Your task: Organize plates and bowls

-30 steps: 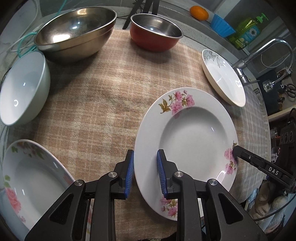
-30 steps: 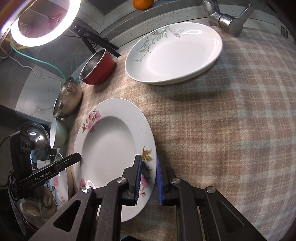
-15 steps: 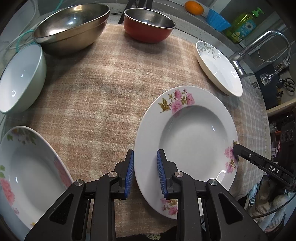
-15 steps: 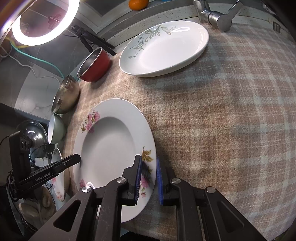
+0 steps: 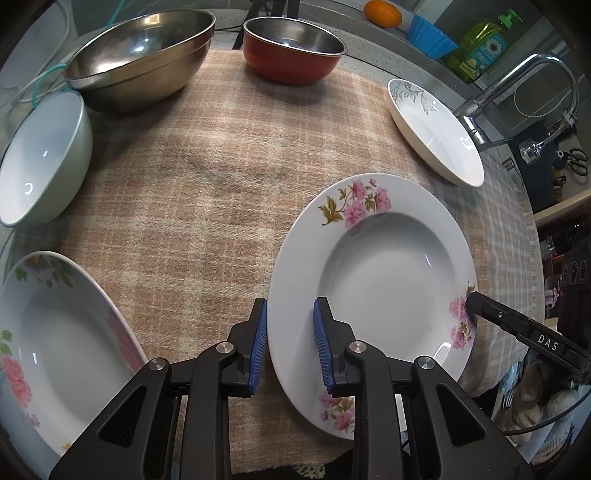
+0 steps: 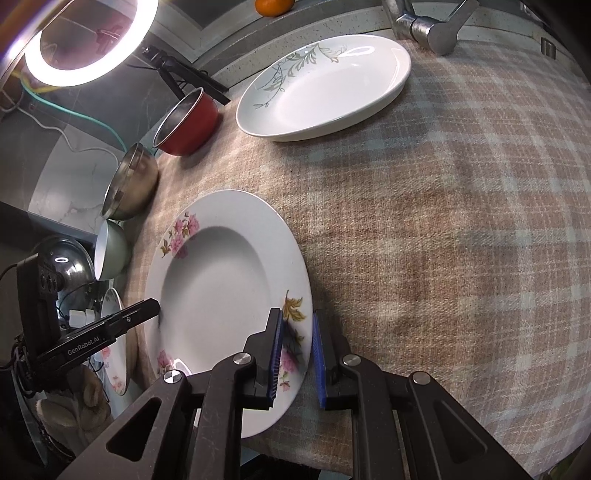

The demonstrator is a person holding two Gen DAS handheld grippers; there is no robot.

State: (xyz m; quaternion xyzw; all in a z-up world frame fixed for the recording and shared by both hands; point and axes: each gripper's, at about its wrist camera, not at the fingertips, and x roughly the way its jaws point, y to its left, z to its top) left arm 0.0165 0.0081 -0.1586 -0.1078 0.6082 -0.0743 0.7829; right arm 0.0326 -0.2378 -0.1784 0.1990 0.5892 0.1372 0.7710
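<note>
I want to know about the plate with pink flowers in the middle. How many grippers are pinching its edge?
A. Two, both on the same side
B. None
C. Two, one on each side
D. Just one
C: the left gripper has its pads over one edge of the pink-flower plate, and the right gripper clamps the opposite edge, over the flowers there.

A checked beige cloth (image 6: 461, 229) covered the table. Behind it ran a speckled grey ledge (image 6: 332, 26) with a chrome tap (image 5: 517, 85). A lit ring lamp (image 6: 85, 48) glowed above a dark marbled wall (image 6: 55, 177).
</note>
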